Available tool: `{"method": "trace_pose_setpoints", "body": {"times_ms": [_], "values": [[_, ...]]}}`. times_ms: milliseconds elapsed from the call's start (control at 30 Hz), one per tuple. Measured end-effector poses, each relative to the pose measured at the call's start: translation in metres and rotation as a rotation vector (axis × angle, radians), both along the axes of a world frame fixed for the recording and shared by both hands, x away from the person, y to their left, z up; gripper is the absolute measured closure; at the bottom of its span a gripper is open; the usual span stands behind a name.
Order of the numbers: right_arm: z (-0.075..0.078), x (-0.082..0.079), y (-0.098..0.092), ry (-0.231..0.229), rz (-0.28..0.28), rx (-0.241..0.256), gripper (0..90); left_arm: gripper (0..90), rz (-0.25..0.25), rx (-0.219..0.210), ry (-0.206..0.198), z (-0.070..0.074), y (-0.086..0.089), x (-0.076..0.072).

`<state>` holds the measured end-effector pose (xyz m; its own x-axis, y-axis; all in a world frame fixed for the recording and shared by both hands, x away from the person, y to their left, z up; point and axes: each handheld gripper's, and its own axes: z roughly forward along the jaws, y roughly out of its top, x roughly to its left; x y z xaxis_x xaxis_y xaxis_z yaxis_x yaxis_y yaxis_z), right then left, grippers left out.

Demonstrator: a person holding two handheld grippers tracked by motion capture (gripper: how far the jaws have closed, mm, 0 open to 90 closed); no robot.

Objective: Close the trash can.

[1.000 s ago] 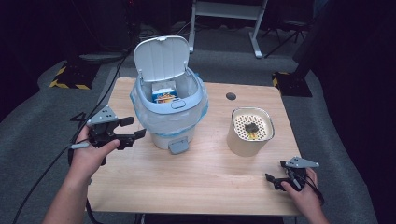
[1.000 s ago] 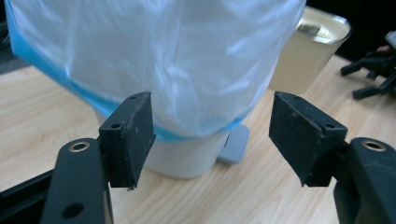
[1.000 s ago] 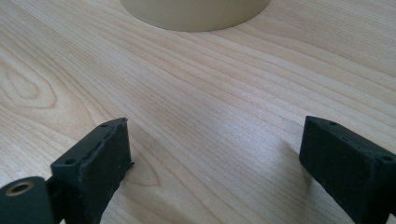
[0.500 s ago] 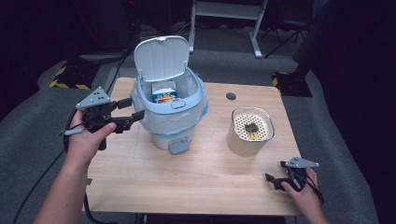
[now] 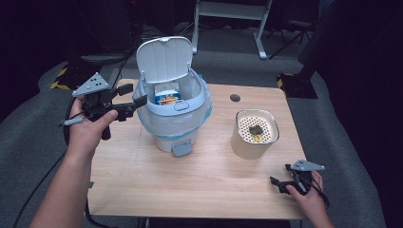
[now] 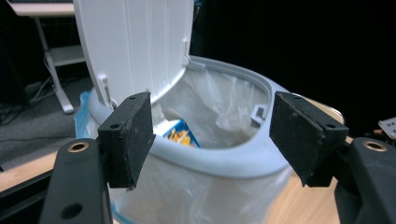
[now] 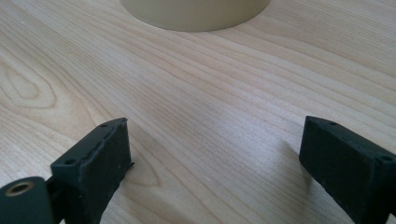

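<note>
A pale blue bin [image 5: 173, 118] with a plastic liner stands on the wooden table [image 5: 190, 175], its white lid [image 5: 164, 59] raised upright. A blue and yellow carton [image 5: 166, 93] lies inside. My left gripper [image 5: 135, 96] hovers open at the bin's left side, level with the rim and holding nothing. In the left gripper view the rim [image 6: 219, 158], the lid [image 6: 135, 42] and the carton [image 6: 180, 133] show between the spread jaws of the left gripper [image 6: 212, 140]. My right gripper [image 5: 280, 183] rests open near the front right edge, just above bare wood [image 7: 187, 93].
A beige canister [image 5: 254, 135] with a perforated top stands right of the bin, a small dark lump [image 5: 255, 128] on its top; its base [image 7: 196, 11] lies ahead of the right gripper [image 7: 215, 158]. A black round spot [image 5: 235, 98] marks the far table. Dark floor surrounds the table.
My left gripper has risen and moved forward and right, from beside the bin's lower wall up to its rim. The right gripper has stayed put.
</note>
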<state>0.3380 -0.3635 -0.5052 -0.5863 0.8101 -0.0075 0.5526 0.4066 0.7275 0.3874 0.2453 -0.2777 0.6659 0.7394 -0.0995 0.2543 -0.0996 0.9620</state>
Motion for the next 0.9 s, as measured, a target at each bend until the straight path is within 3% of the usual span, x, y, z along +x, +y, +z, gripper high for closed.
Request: {"method": "trace_pose_setpoints", "body": {"times_ms": [267, 467, 567, 700, 900], "values": [[0.000, 0.000, 0.000, 0.000, 0.000, 0.000, 8.9, 30.9, 0.066, 0.007, -0.024, 0.011, 0.000, 0.015], [0.000, 0.000, 0.000, 0.000, 0.000, 0.000, 8.9, 30.9, 0.098, 0.004, -0.021, 0.017, 0.002, 0.031], [0.000, 0.000, 0.000, 0.000, 0.000, 0.000, 8.9, 31.5, 0.115, 0.055, -0.023, 0.021, 0.001, 0.040], [0.000, 0.000, 0.000, 0.000, 0.000, 0.000, 8.9, 31.7, 0.142, 0.092, -0.027, 0.024, 0.001, 0.052], [0.000, 0.000, 0.000, 0.000, 0.000, 0.000, 8.9, 32.2, 0.147, 0.087, -0.028, 0.031, -0.001, 0.067]]}}
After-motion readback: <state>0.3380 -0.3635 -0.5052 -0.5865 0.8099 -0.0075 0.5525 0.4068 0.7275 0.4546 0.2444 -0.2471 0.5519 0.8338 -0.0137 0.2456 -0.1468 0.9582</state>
